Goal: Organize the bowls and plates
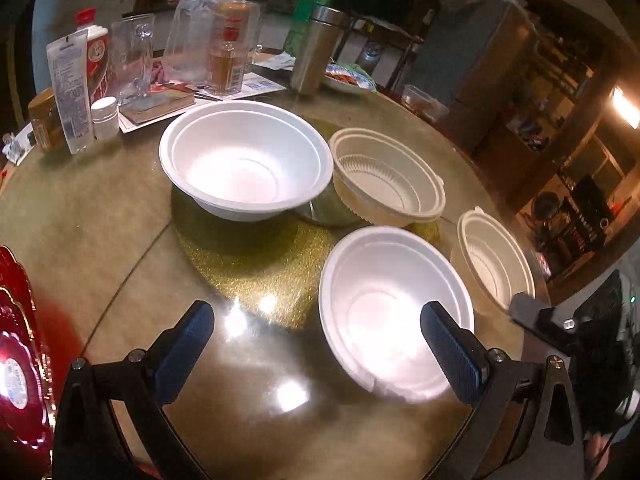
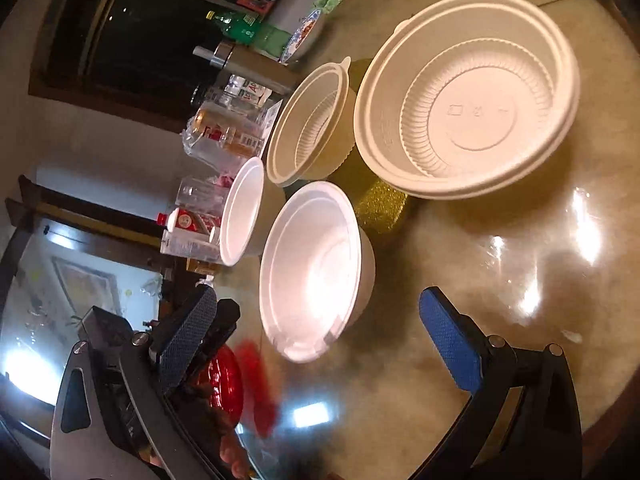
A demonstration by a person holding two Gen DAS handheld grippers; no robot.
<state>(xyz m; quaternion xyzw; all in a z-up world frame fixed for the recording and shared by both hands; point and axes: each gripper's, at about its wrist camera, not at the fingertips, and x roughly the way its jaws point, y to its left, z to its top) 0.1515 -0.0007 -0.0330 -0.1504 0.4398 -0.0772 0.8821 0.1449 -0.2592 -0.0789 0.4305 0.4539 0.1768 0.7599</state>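
Standing on the glossy round bench (image 1: 100, 216) are four empty bowls: a large white foam bowl (image 1: 246, 160) on the gold glitter mat (image 1: 248, 264), a ribbed cream bowl (image 1: 386, 178) just beside it, a nearer white foam bowl (image 1: 394, 314) and a second ribbed cream bowl (image 1: 494, 258) toward the bench edge. Left gripper (image 1: 318, 344) hangs over the bench with jaws wide open, gripping nothing, its right finger in front of the nearer foam bowl's rim; right gripper (image 2: 318, 340), rolled sideways, likewise has jaws spread wide and empty, with that same foam bowl just ahead between its fingers. Bottles, a steel flask (image 1: 314, 50) and cartons crowd the far side
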